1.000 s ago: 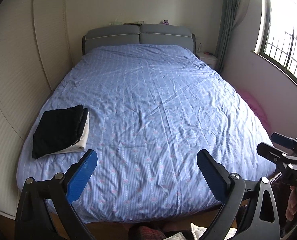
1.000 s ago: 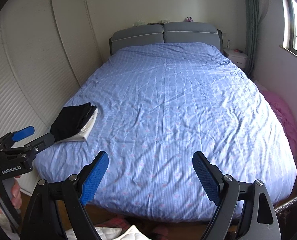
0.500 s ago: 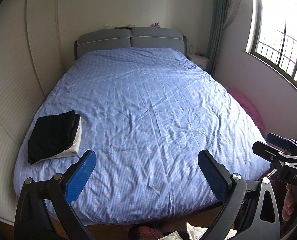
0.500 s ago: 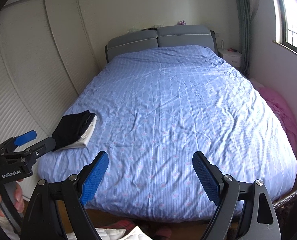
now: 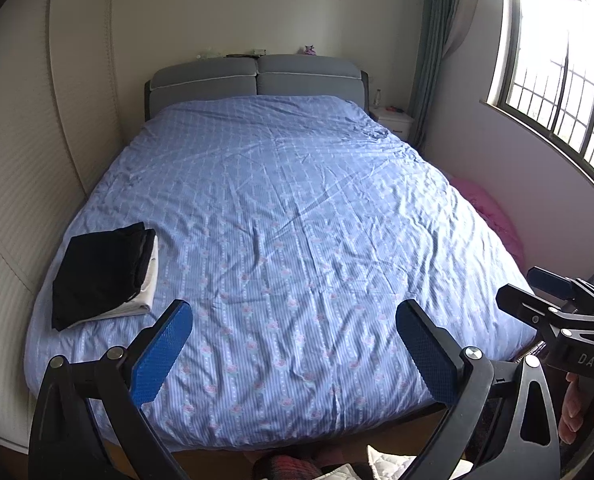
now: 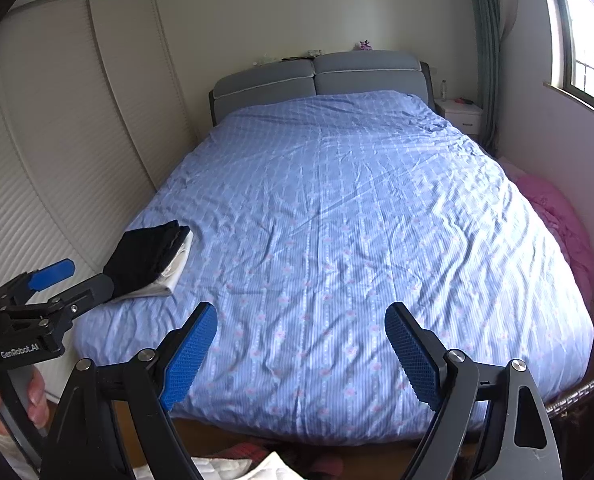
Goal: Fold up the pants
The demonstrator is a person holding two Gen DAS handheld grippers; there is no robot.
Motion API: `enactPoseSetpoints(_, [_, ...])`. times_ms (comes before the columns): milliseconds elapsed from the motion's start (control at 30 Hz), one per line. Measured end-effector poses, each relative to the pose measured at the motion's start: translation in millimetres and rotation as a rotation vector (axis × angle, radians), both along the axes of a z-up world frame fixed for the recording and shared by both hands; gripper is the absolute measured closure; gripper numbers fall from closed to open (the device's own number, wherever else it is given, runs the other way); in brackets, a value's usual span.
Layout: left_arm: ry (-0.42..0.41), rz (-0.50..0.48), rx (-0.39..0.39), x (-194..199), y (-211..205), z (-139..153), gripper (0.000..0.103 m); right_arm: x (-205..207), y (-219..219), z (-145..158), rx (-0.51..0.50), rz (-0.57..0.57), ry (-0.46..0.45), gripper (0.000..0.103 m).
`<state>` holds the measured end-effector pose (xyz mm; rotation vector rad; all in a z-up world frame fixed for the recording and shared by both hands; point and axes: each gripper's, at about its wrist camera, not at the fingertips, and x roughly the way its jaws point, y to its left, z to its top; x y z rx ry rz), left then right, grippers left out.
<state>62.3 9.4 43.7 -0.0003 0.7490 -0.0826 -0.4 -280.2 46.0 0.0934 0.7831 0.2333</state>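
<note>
A folded stack of clothes, black pants (image 5: 101, 272) on top of a white garment (image 5: 149, 280), lies on the near left corner of the blue bed (image 5: 297, 220). It also shows in the right wrist view (image 6: 145, 256). My left gripper (image 5: 295, 340) is open and empty, held above the foot of the bed. My right gripper (image 6: 301, 344) is open and empty, also above the foot of the bed. Each gripper shows at the edge of the other's view.
A louvred wardrobe (image 6: 57, 160) runs along the left of the bed. A pink blanket (image 6: 561, 220) lies between the bed and the right wall. A nightstand (image 5: 391, 120) stands by the headboard. Quilted and plaid cloth (image 5: 337, 466) lies on the floor below me.
Both grippers have drawn back and tilted, so the bed and the folded stack sit lower and farther in view. Both stay open and empty.
</note>
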Motion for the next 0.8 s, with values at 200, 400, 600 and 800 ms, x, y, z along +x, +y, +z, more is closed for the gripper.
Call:
enactPoseSetpoints(200, [-0.003,-0.001,-0.021,-1.4,0.1,0.1,0.0,1.5,-0.3,1.6,0.001,0.009,-0.005,0.016])
enactPoseSetpoints(400, [0.024,0.0,-0.091,2.2,6.6,-1.0,0.0,1.2,0.8,1.6,0.001,0.006,-0.004,0.016])
enactPoseSetpoints(600, [0.025,0.01,-0.079,4.1,3.5,-1.7,0.0,2.7,-1.5,1.9,0.0,0.006,-0.005,0.016])
enactPoseSetpoints(800, [0.02,0.002,-0.074,7.0,0.0,-1.4,0.0,5.4,-3.2,0.2,0.0,-0.002,0.003,0.016])
